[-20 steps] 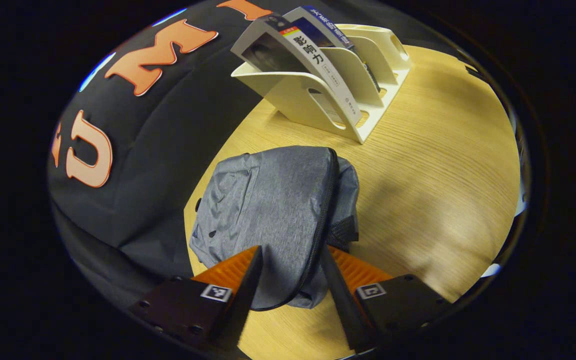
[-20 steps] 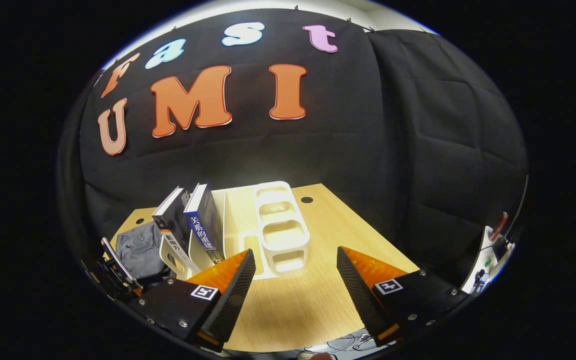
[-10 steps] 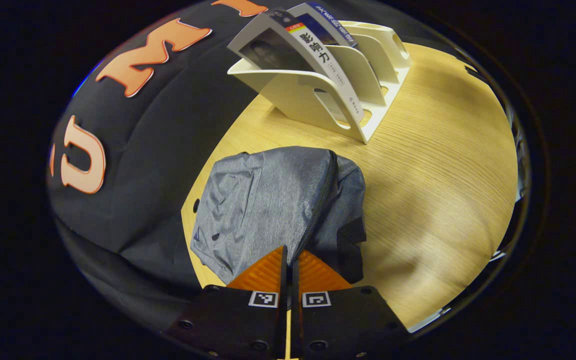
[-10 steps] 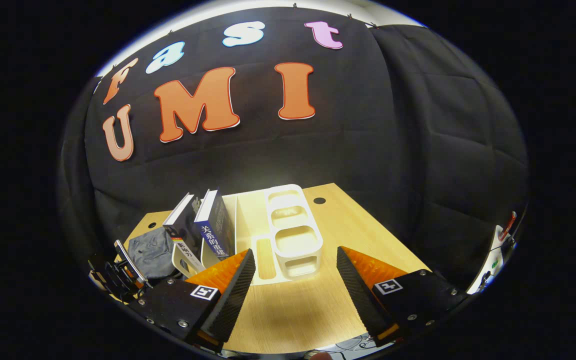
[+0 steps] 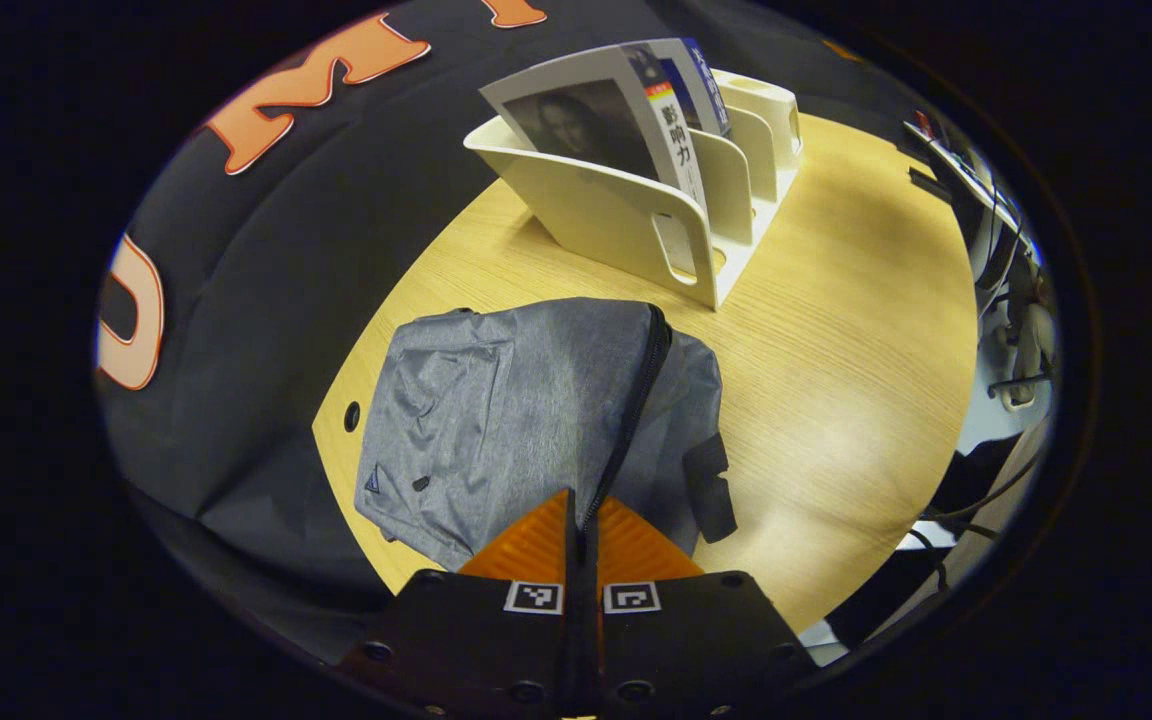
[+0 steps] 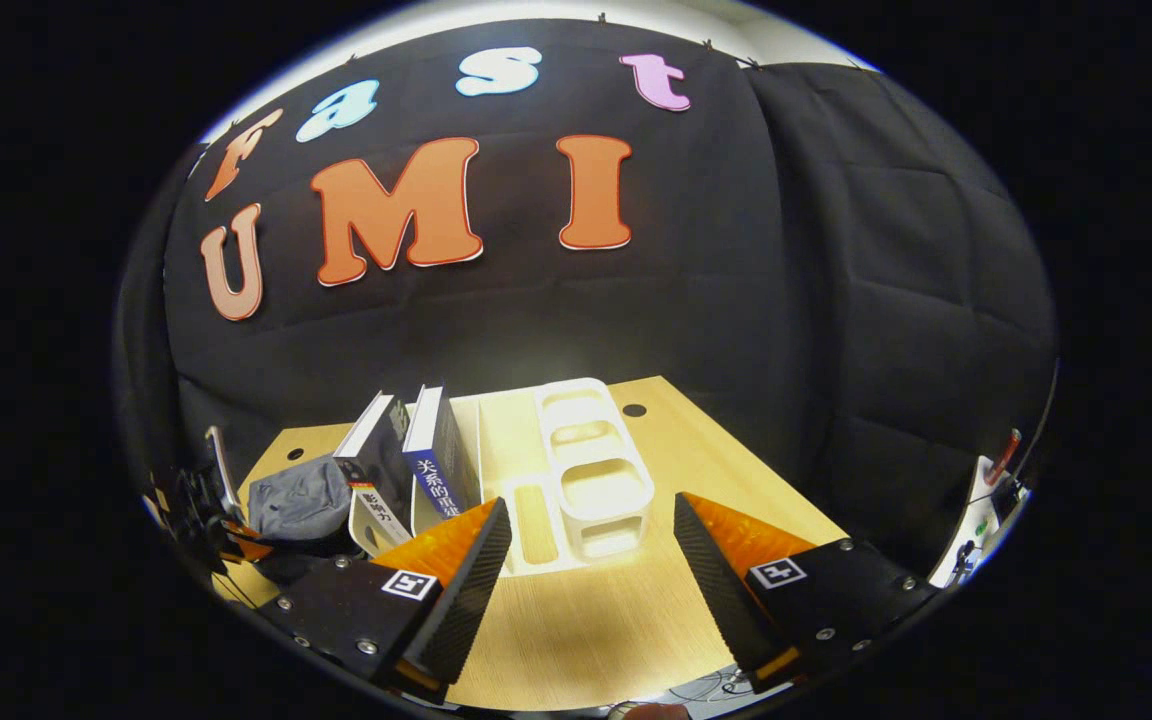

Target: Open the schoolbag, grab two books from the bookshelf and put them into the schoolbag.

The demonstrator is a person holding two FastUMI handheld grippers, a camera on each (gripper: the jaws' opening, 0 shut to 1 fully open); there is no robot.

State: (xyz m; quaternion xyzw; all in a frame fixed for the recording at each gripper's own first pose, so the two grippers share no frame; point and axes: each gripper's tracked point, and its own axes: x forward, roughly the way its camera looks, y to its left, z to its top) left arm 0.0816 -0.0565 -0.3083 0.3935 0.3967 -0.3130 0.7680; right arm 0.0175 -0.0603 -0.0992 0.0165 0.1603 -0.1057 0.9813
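Schoolbag (image 5: pixel 536 400) lies flat on the bench (image 5: pixel 836 380), grey, its black zipper (image 5: pixel 631 420) running away from the camera toward the bookshelf (image 5: pixel 636 220). Left claw (image 5: pixel 581 510) has its orange fingers pressed together at the near end of that zipper; it seems to be pinching the pull, though the pull itself is hidden between the pads, so I can't be sure. Right claw (image 6: pixel 591 545) hangs with its fingers spread wide and nothing between them, facing the white bookshelf, where two books (image 6: pixel 411 450) lean side by side in the left slots.

The step in hand looks like unzipping. To do it well, the pull should travel along the line of the teeth, low and steady, not lifted up, or the soft bag will just bunch and drag across the bench. The bag is unanchored, so the free claw could pin the fabric near the far end. Open the zipper fully; a narrow mouth will snag the books' corners later.
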